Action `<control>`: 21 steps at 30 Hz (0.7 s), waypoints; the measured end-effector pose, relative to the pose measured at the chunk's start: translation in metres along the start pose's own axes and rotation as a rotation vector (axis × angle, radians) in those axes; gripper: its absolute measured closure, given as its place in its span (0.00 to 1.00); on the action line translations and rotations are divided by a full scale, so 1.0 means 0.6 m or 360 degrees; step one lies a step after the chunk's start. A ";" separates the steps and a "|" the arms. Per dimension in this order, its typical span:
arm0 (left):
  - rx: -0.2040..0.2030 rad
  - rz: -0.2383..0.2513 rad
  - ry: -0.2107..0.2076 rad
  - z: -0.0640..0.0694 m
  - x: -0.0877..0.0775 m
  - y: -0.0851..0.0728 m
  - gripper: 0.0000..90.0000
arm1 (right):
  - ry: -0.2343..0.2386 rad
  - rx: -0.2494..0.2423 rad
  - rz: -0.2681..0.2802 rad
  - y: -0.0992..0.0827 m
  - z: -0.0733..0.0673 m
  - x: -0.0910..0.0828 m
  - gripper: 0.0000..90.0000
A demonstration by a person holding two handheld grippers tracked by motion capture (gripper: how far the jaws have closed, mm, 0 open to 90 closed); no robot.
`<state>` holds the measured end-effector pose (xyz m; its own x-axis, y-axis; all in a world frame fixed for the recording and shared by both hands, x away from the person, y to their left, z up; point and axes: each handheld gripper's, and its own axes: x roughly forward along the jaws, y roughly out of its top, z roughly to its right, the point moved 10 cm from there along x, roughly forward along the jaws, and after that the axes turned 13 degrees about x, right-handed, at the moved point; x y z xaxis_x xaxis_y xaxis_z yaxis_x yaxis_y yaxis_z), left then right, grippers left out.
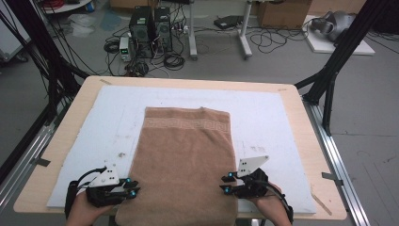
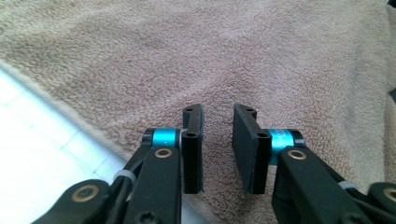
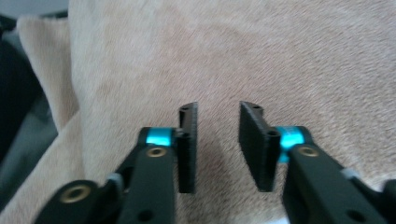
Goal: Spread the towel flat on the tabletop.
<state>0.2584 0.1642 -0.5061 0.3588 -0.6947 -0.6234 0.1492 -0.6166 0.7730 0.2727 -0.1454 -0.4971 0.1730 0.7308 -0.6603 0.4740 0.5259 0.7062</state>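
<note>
Lying flat on the white foam board (image 1: 282, 122), the tan terry-cloth towel (image 1: 186, 160) runs lengthwise from mid-table to the near edge, patterned band at the far end. Left gripper (image 1: 134, 187) sits at the towel's left edge near the front corner, right gripper (image 1: 225, 182) at its right edge opposite. Both point inward across the cloth. Left gripper (image 2: 218, 144): jaws parted, nothing pinched, pile visible in the gap. Right gripper (image 3: 218, 142): jaws likewise released, towel (image 3: 261, 60) beneath, ungrasped.
</note>
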 end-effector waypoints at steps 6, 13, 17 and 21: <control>-0.0024 0.0045 0.0038 -0.018 -0.004 0.022 0.71 | -0.0059 0.0084 0.0066 0.019 0.018 0.001 0.51; -0.0076 0.0082 0.0096 -0.051 -0.006 0.042 0.62 | -0.0172 0.0153 0.0139 0.046 0.051 -0.008 0.32; -0.0078 0.0094 0.0127 -0.065 -0.013 0.051 0.59 | -0.0260 0.0155 0.0188 0.065 0.068 -0.014 0.26; -0.0107 0.0108 0.0163 -0.080 -0.019 0.056 0.53 | -0.0270 0.0176 0.0233 0.079 0.078 -0.016 0.24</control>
<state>0.3036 0.1691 -0.4673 0.4619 -0.6904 -0.5568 0.1814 -0.5410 0.8212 0.3342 -0.1480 -0.4690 0.3847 0.7073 -0.5931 0.5230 0.3624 0.7715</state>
